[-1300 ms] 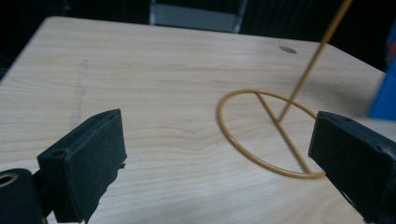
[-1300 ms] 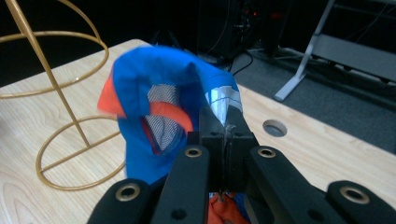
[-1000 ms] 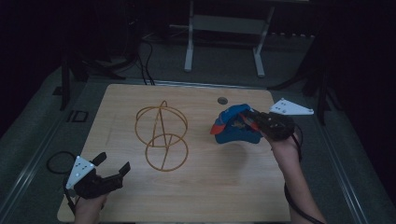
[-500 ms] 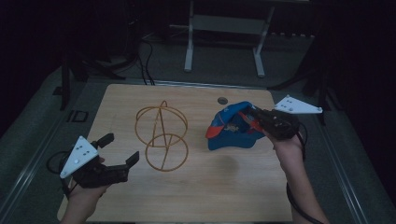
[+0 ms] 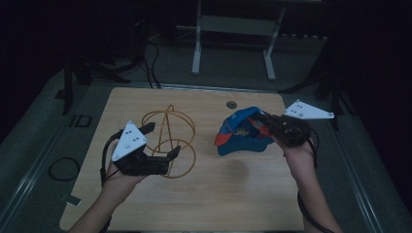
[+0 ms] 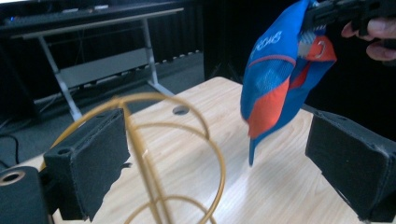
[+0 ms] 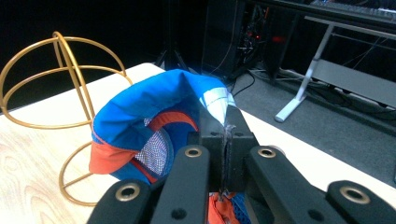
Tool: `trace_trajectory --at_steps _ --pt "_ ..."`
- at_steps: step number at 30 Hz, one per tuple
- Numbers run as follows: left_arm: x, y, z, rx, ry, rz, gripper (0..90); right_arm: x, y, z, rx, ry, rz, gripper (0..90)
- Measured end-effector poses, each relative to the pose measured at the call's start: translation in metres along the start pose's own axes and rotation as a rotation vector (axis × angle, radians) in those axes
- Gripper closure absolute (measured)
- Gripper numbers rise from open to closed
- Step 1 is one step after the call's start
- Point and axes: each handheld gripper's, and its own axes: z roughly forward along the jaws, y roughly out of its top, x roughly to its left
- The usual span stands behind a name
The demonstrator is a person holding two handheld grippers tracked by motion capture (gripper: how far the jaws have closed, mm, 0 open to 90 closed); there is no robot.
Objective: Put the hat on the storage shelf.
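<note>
The cap (image 5: 243, 133) was blue with orange trim and white mesh; the wire stand (image 5: 167, 138) gold; the table (image 5: 204, 204) pale wood.

Cap (image 7: 140, 116): blue and orange cloth, matt, soft folds, white mesh lining inside. Stand (image 5: 167, 141): thin gold wire, metal look, smooth, slight gloss. Tabletop (image 5: 233, 194): pale wood grain, smooth, matt. Left gripper (image 6: 224, 154): black pads, rough foam-like texture, matt. Right gripper (image 7: 226, 135): black hard plastic links, faint sheen, metal eyelets. Grey plates on both grippers: flat, matt plastic look.
</note>
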Motion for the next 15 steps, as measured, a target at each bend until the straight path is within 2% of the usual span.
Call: trace_trajectory --at_steps 5,7,10,15 --pt "-0.009 0.015 0.025 0.024 -0.014 0.043 6.2 0.006 0.0 0.0 -0.003 0.016 -0.004 89.0" --pt "-0.015 0.02 0.035 0.034 -0.044 0.056 6.2 0.009 0.0 0.0 -0.007 0.023 -0.008 89.0" --pt "-0.023 0.028 0.049 0.05 -0.07 0.085 6.3 0.012 0.0 0.0 -0.013 0.03 -0.01 89.0" --pt "-0.037 0.039 0.072 0.057 -0.106 0.109 6.5 0.014 0.001 0.001 -0.012 0.032 -0.007 89.0"
